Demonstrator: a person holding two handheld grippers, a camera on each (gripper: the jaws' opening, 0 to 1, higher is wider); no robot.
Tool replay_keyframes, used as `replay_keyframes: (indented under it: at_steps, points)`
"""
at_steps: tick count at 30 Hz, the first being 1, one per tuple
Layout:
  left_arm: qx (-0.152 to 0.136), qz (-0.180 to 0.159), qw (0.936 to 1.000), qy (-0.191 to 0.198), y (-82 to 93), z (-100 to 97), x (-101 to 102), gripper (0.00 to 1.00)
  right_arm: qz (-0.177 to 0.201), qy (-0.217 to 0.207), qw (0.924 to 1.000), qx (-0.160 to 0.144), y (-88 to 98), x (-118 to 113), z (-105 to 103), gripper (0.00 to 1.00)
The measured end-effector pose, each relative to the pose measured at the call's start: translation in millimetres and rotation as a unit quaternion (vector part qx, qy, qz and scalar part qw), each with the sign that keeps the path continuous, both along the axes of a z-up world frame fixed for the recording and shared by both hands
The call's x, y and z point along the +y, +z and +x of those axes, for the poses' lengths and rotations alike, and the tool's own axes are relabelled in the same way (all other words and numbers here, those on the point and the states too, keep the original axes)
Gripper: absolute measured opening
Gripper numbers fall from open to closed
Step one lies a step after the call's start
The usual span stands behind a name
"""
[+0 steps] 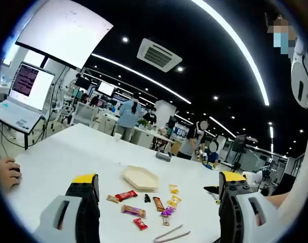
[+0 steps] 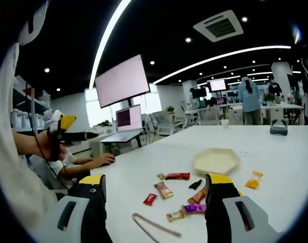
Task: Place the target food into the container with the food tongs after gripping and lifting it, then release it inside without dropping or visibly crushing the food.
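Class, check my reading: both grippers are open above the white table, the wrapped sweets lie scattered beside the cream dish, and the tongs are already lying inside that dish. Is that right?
Not quite. The tongs are not in the dish; they lie on the bare table, nearer the grippers than the sweets, and the dish holds nothing. The right gripper view shows this. The rest stands: the left gripper and right gripper are open.

The tongs (image 1: pixel 172 234) run off the bottom edge in the left gripper view. The wrapped sweets (image 2: pixel 193 207) are too small to read their labels, and one lies partly behind the right gripper's jaw. The laptop (image 1: pixel 22 96) screen's text is illegible.
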State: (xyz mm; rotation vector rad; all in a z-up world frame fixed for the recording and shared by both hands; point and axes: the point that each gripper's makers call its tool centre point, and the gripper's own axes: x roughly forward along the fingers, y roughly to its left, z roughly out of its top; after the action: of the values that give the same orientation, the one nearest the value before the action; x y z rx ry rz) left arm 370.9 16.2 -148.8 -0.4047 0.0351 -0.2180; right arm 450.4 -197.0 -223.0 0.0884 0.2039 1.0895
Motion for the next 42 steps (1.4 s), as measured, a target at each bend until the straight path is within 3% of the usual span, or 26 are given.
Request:
replay_keyframes:
  at_steps: [5, 9, 11, 16, 18, 21, 33, 38, 42]
  points:
    - [0.002, -0.022, 0.9997, 0.014, 4.2, 9.1, 26.6, 0.99, 0.009, 0.004, 0.9999, 0.004, -3.0, 10.7, 8.7, 0.82]
    - [0.005, 0.018, 0.9998, -0.004, 14.1, 6.5, 39.2, 0.99, -0.004, 0.002, 0.9999, 0.013, -12.0, 17.3, 19.4, 0.82]
    - [0.009, 0.026, 0.9996, -0.004, 15.3, 6.8, 46.8, 0.99, -0.006, -0.002, 0.9999, 0.010, -6.6, 17.4, 22.5, 0.82]
    - [0.002, -0.006, 1.0000, 0.007, 11.4, 16.6, 53.4, 0.99, 0.007, -0.003, 0.9999, 0.012, -0.2, 10.9, 24.6, 0.83]
    - [-0.003, -0.028, 0.9995, 0.013, 8.5, 21.9, 48.9, 0.99, -0.021, 0.003, 0.9997, 0.006, -11.1, 3.8, 22.2, 0.83]
    - [0.004, -0.048, 0.9989, 0.002, 2.4, 29.1, 33.3, 0.99, -0.024, -0.002, 0.9995, 0.018, -18.0, -5.8, 16.7, 0.83]
    - [0.023, -0.011, 0.9989, -0.040, 3.0, 49.0, -4.2, 0.99, 0.007, -0.020, 0.9992, 0.033, -24.3, -15.2, 11.6, 0.84]
    - [0.028, -0.013, 0.9978, -0.059, -2.5, 58.1, -10.1, 0.99, -0.025, -0.018, 0.9988, 0.039, -41.3, -18.5, 16.5, 0.83]
    - [0.038, -0.013, 0.9962, -0.077, -11.6, 65.9, -10.7, 0.99, -0.030, -0.032, 0.9977, 0.051, -38.9, -15.4, 19.1, 0.84]
